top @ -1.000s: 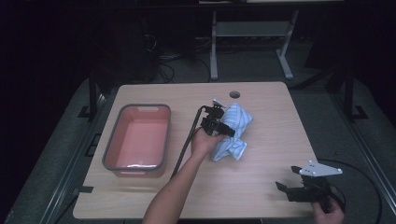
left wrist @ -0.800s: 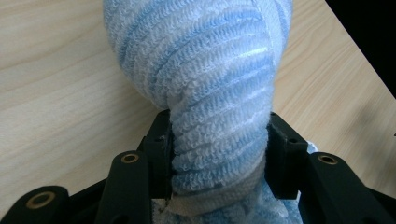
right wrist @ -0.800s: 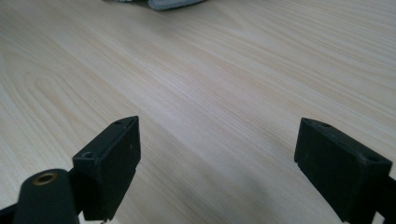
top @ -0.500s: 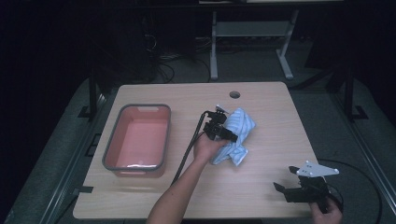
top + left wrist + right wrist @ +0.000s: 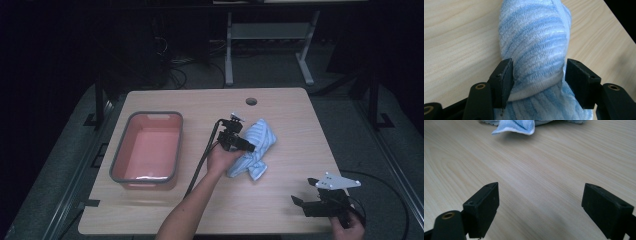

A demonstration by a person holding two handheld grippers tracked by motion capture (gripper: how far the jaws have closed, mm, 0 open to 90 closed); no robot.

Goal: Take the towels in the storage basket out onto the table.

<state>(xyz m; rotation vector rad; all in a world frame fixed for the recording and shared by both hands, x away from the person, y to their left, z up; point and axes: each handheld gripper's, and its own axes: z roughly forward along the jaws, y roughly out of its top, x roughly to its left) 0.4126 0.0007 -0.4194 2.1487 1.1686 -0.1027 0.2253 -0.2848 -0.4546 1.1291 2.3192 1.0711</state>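
Centre-frame, the soft, light, limp blue cloth (image 5: 255, 147) sits between the left gripper (image 5: 537, 75)'s just-opening jaws, best pinched at a bunched fold, while the right gripper (image 5: 541, 212) gapes empty.

The towel (image 5: 534, 37) is soft looped terry cloth, pale blue with ribbed stripes; the table (image 5: 536, 177) is smooth, matt, light wood-grain laminate; the bin (image 5: 148, 149) looks glossy pink plastic with a grey rim; each tool's jaws are matt black plastic.

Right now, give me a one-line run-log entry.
left gripper: jaws just opening, straddling crumpled blue-striped terry cloth | right gripper: open, idle | red plastic bin: empty
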